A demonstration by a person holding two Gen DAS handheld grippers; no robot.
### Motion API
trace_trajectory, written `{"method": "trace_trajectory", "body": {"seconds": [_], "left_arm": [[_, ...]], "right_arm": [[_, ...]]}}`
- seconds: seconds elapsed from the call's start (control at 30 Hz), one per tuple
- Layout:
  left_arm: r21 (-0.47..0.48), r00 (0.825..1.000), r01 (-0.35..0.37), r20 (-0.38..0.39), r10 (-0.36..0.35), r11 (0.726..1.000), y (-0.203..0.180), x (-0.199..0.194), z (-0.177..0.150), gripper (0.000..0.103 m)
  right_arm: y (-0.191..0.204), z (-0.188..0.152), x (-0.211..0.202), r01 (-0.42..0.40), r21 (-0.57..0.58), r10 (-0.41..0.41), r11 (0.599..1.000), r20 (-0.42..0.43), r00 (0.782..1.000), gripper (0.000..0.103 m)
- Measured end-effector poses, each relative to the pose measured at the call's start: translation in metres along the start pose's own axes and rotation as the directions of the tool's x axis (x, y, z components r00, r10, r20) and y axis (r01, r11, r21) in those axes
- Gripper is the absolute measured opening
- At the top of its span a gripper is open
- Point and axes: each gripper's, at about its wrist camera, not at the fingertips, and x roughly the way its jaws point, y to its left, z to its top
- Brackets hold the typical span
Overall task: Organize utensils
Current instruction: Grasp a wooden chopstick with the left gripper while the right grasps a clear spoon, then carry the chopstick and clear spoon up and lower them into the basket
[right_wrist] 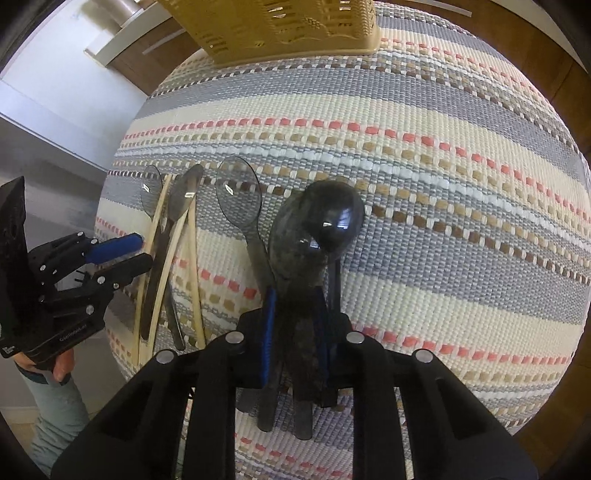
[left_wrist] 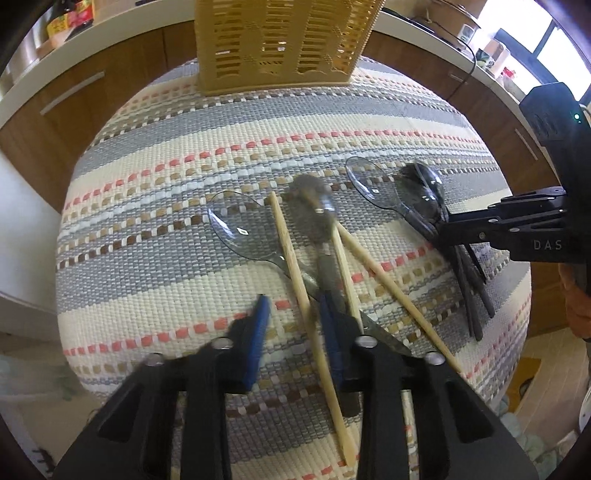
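Note:
Clear and dark plastic spoons and wooden chopsticks lie on a striped woven cloth (left_wrist: 184, 147). My left gripper (left_wrist: 293, 310) points down over the left group. One chopstick (left_wrist: 291, 258) runs between its blue pads, and the left pad (left_wrist: 258, 328) stands apart from it with cloth showing between. A clear spoon (left_wrist: 240, 229) and a grey spoon (left_wrist: 314, 210) lie just ahead. My right gripper (right_wrist: 295, 306) is shut on a bundle of dark spoon handles. The bowls of a black spoon (right_wrist: 332, 218) and a smoky spoon (right_wrist: 291, 240) show above the pads. A yellow slotted basket (left_wrist: 280, 44) stands at the far edge.
The same basket (right_wrist: 273, 26) sits at the top of the right wrist view, beyond bare cloth (right_wrist: 443, 147). Wooden cabinets (left_wrist: 74, 110) and a cluttered counter lie behind the table. A person's hand (right_wrist: 62, 365) holds the left gripper (right_wrist: 142, 251) beside the table's left edge.

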Motion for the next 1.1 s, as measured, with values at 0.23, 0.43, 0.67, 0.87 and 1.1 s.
{"method": "trace_trajectory", "body": {"seconds": [0.23,0.43,0.67,0.87,1.1], "left_arm": [[0.004,1.000,0.001,0.013,-0.001,1.000,-0.021,0.004,-0.002,0.005],[-0.026,0.997,0.010,0.075,-0.008,1.000,-0.014,-0.016,-0.013,0.002],[-0.052,0.972,0.049,0.234,-0.036,0.997,-0.010,-0.064,-0.011,0.001],[-0.044,0.920,0.095,0.385,-0.071,0.994,-0.014,-0.106,-0.005,0.000],[-0.024,0.824,0.130,0.558,-0.095,0.991,-0.027,-0.151,0.022,0.000]], "right_arm": [[0.001,-0.008,-0.013,0.005,-0.038,-0.004,0.999,0.032,0.999,0.010],[-0.001,-0.013,-0.026,-0.011,-0.052,0.015,0.999,0.063,0.998,0.010],[-0.006,-0.015,-0.058,-0.041,-0.076,0.052,0.996,0.138,0.989,0.010],[-0.004,-0.013,-0.091,-0.068,-0.117,0.094,0.991,0.234,0.968,0.010],[0.007,-0.002,-0.134,-0.058,-0.176,0.124,0.983,0.389,0.913,0.010]]}}
